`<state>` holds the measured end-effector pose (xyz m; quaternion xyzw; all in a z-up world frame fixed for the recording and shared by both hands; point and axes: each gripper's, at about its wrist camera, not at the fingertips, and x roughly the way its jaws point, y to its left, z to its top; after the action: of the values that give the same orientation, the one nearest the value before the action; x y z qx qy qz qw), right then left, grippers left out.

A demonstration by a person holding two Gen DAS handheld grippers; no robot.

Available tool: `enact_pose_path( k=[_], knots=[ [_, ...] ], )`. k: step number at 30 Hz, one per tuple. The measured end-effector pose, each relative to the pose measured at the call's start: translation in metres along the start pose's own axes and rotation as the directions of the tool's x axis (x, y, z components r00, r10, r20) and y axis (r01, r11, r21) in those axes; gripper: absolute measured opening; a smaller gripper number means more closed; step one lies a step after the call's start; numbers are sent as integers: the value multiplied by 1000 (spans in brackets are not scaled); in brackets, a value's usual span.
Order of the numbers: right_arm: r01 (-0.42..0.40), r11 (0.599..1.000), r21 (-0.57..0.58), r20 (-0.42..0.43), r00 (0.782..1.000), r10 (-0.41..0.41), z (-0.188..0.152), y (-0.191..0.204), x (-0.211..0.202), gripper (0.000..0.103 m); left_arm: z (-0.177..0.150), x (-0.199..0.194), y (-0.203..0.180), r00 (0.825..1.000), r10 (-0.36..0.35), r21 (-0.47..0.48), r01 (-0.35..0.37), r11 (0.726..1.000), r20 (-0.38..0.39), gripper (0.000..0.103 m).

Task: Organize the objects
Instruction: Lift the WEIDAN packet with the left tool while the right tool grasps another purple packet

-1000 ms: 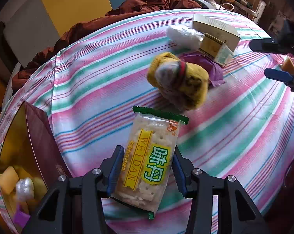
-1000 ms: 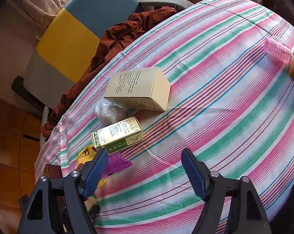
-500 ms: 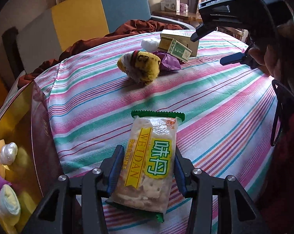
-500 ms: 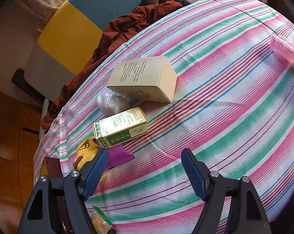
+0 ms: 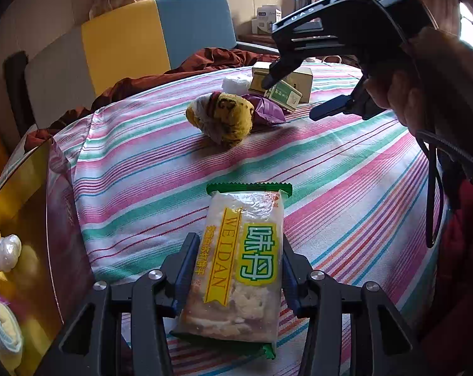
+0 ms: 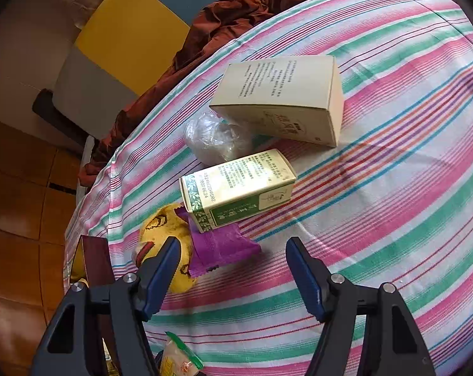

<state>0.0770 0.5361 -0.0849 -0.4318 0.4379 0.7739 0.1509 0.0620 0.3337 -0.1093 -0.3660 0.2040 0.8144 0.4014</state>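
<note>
My left gripper (image 5: 236,269) is shut on a clear cracker packet (image 5: 246,250) with green ends and a yellow label, held just above the striped tablecloth (image 5: 346,172). My right gripper (image 6: 233,247) hangs over the far items, its jaws closing, pads touching nothing. In its view a purple wrapper (image 6: 220,250) lies between the fingers, partly under a small green-and-cream box (image 6: 236,188). A yellow plush toy (image 6: 164,228) sits beside the left finger. The left wrist view shows the right gripper (image 5: 289,99) above the small box (image 5: 283,94), beyond the plush toy (image 5: 224,119).
A larger beige box (image 6: 283,100) and a crumpled clear plastic bundle (image 6: 214,138) lie behind the small box. A dark red tin (image 5: 61,219) with a gold inside holds several wrapped sweets at the table's left edge. A chair (image 5: 127,40) with brown cloth stands behind.
The right gripper moved closer over the small green box and purple wrapper, and its jaws narrowed. The left gripper drew back and tilted up, still gripping the packet.
</note>
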Motion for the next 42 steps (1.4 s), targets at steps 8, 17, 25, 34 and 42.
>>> enact_pose_path(
  k=[8,17,25,34,42],
  knots=[
    [31,997,-70,-2,999,-32,9,20,27,71,-1,1,2,1000,-10,7,10,1000,8,49],
    [194,945,-263,-5,979,-203,1,35,38,34,-1,1,2,1000,-19,5,19,1000,14,49],
    [288,846,-450,-75,931,-357,-33,38,25,34,-1,2,3,1000,-21,10,21,1000,17,49],
    [338,840,-424,-28,922,-385,-44,29,18,34,-2,2,2,1000,-24,7,24,1000,15,49],
    [332,843,-423,-23,926,-377,-43,22,15,35,-2,1,3,1000,-28,-10,28,1000,12,49]
  ],
)
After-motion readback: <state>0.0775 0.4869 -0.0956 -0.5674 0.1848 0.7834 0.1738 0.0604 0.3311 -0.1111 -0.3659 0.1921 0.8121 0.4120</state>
